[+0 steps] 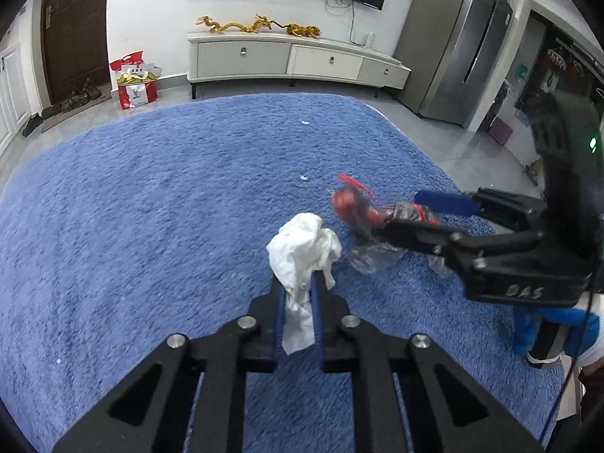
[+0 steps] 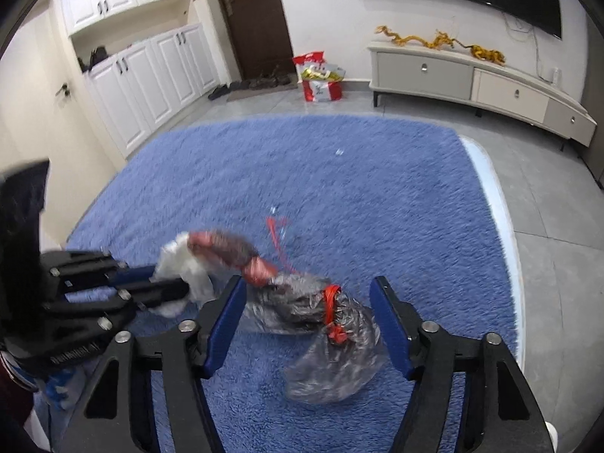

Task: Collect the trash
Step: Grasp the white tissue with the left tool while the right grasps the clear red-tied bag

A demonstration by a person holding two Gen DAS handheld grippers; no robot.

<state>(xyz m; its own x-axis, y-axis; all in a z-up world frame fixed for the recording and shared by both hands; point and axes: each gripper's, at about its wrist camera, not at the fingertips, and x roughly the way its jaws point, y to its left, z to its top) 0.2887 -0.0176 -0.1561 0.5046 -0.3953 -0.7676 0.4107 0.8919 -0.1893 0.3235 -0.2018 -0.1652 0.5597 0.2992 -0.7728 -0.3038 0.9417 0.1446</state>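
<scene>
My left gripper [image 1: 298,283] is shut on a crumpled white tissue [image 1: 302,249] and holds it above the blue carpet [image 1: 151,207]. In the right wrist view the left gripper [image 2: 173,283] enters from the left with the tissue [image 2: 177,260]. My right gripper [image 2: 307,294] is open, its jaws on either side of a clear plastic bag [image 2: 332,343] with red string and a red-brown wrapper [image 2: 230,251]. In the left wrist view the right gripper [image 1: 400,211] reaches in from the right around the bag [image 1: 370,253] and the wrapper [image 1: 351,204].
Small white scraps [image 1: 304,178] lie on the carpet further off. A red and white shopping bag [image 1: 134,83] stands by the dark door. A low TV cabinet [image 1: 294,60] lines the far wall, a fridge [image 1: 453,45] stands right, and white cupboards [image 2: 143,68] stand left.
</scene>
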